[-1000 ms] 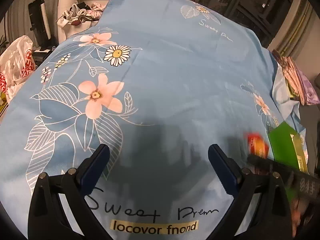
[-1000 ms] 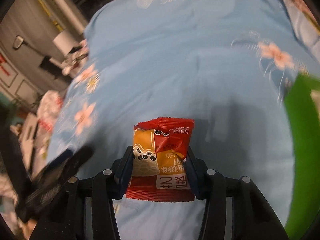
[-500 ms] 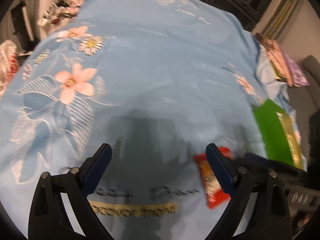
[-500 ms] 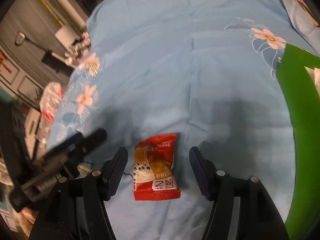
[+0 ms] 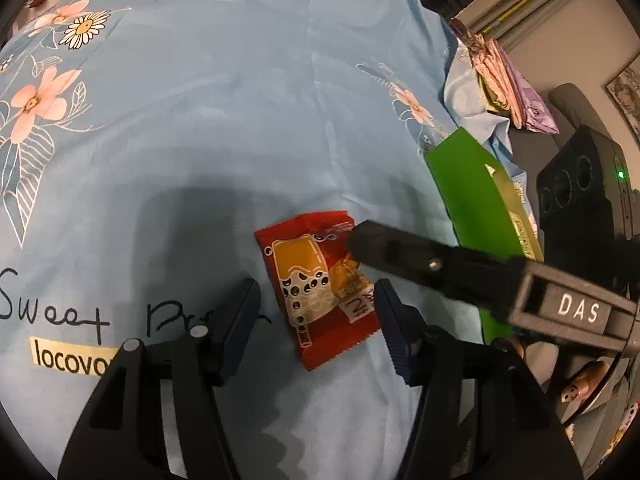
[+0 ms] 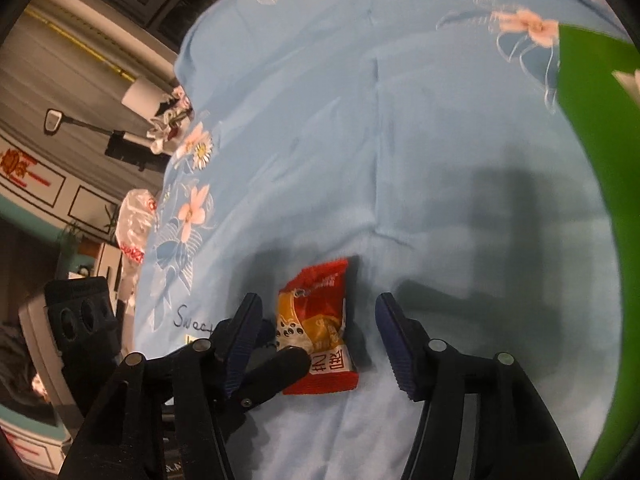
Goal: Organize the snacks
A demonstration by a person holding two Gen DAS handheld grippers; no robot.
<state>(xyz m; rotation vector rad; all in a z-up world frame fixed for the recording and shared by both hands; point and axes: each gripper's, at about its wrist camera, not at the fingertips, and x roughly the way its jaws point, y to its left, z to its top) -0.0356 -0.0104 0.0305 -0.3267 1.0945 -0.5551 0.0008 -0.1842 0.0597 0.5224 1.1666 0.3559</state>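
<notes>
**Two grippers crowd one red packet**

The left gripper [image 5: 316,312] is closing in, its blue pads either side of the red packet [image 5: 316,280] with the right-hand pad at the wrapper's edge and a gap on the other side. No squeeze yet, so call it released for now. The right gripper [image 6: 318,340] is narrowing too, and its jaws also straddle the packet [image 6: 320,328] without pressing it; blue cloth shows between each pad and the wrapper. One of its fingers reaches across the packet's top corner in the left view, while a left finger crosses the packet's lower left corner in the right view.

The packet lies flat on the blue flowered sheet [image 5: 240,100], print side up, near the handwritten lettering. Nobody is carrying it.

Further out to the right, a flat green box [image 5: 468,184] lies on the sheet, well apart from the packet. Whether it is a container or just another pack, I cannot tell; nothing shows inside it. Beyond it, a stack of purple and yellow packs [image 5: 508,84] sits at the sheet's far edge.

Progress? Judging from this, early to middling: that far stack looks sorted, this one packet is still loose, and a pickup looks to be the step in hand.
</notes>
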